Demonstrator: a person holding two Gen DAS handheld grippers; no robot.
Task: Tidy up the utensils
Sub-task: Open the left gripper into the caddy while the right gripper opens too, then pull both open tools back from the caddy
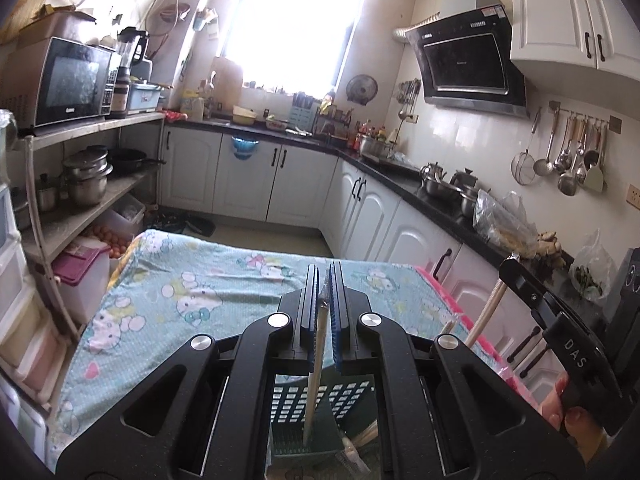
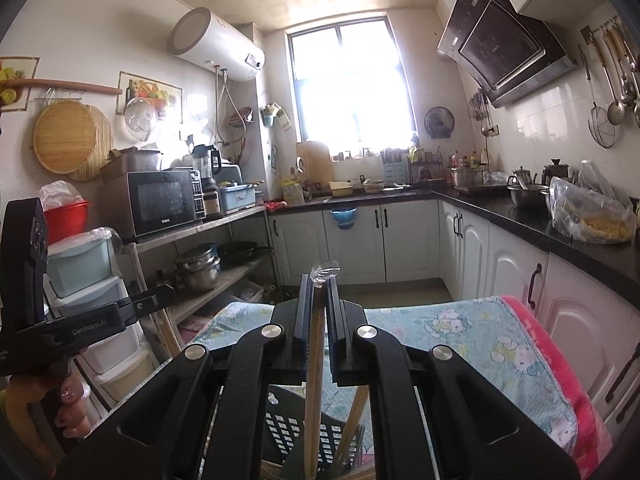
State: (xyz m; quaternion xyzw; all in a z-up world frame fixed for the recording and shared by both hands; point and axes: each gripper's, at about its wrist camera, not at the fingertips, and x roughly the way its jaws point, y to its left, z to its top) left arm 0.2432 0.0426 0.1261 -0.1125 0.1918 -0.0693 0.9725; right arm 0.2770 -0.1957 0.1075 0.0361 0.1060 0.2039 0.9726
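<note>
My left gripper is shut on a pale chopstick that hangs down between its fingers into a dark perforated utensil holder just below. More chopsticks lean inside that holder. My right gripper is shut on a pair of wooden chopsticks whose clear wrapper pokes out above the fingertips. Their lower ends reach into the same utensil holder. The right gripper's body shows at the right edge of the left wrist view, and the left gripper's body at the left edge of the right wrist view.
The holder stands on a table under a cartoon-print cloth with a pink edge. White cabinets under a black counter run along the right. An open shelf rack with pots and a microwave stands on the left.
</note>
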